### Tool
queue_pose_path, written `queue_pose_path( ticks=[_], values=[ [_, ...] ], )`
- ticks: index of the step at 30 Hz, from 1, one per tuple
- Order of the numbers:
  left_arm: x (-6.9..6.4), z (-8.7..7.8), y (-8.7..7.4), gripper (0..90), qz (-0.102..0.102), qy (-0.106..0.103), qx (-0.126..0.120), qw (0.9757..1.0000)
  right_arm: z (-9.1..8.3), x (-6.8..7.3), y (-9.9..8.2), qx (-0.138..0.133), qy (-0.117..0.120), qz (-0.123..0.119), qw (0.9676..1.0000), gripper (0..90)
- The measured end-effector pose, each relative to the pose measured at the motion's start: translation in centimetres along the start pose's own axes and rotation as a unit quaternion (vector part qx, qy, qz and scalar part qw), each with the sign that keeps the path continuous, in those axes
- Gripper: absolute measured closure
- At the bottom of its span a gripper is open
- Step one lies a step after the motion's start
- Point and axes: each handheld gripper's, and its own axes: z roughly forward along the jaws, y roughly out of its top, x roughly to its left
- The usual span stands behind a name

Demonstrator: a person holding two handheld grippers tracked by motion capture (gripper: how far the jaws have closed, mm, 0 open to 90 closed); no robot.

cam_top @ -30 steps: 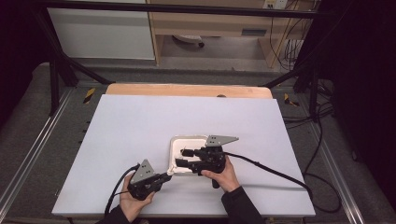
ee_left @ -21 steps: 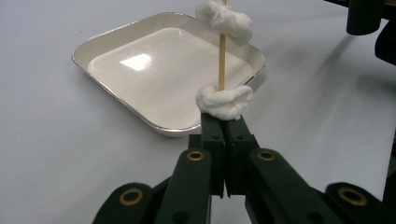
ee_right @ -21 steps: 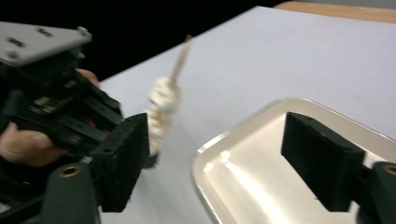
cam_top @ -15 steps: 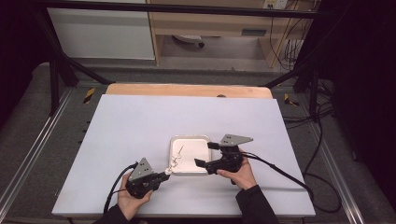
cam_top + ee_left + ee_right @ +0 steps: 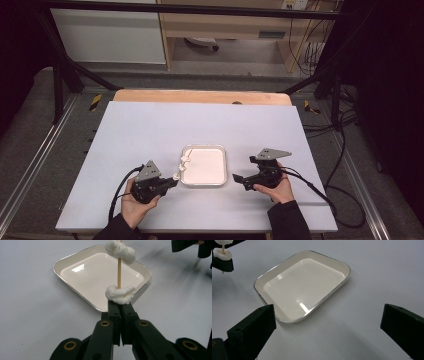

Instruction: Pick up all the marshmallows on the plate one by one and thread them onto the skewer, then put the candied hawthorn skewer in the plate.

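Because the bench (image 5: 150,130) gives me one wide white surface, I keep the tray (image 5: 204,166) near my edge of it, between both hands, so either can reach it. It sits flat with nothing in it, and I judge it is there to catch whatever comes off the skewer (image 5: 119,270). My right tool (image 5: 246,176) is just beside the tray's right rim, its jaws having just been opening to their widest with nothing between them, free for a fresh grab. My left tool (image 5: 120,305) is clamped tight on the skewer's lower end, holding it over the tray's left rim, with two white lumps (image 5: 120,251) threaded on it.
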Motion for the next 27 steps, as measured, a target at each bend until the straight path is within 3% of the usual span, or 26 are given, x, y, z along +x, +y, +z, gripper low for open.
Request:
queue_pose_path(
  ticks=[5,10,15,22,27],
  values=[
    [0.3,0.4,0.9,88.0,-0.004,-0.002,0.012,0.9999,-1.0,-1.0,-0.9,-0.003,0.0,-0.002,1.0,0.4],
    [0.5,1.0,2.0,88.0,-0.002,-0.003,0.028,0.9996,-1.8,-1.8,-2.0,0.01,-0.015,0.001,0.9998,0.4],
    [0.5,2.1,3.4,87.9,-0.005,0.007,0.042,0.9991,-2.9,-2.5,-3.2,0.004,-0.027,0.012,0.9996,0.5],
    [0.5,3.6,4.3,87.8,-0.007,0.011,0.071,0.9974,-3.5,-3.0,-4.1,0.008,-0.034,0.018,0.9992,0.5],
    [0.9,5.1,4.6,87.8,-0.008,0.028,0.092,0.9953,-3.9,-3.1,-4.3,0.004,-0.034,0.018,0.9993,0.5]
  ],
)
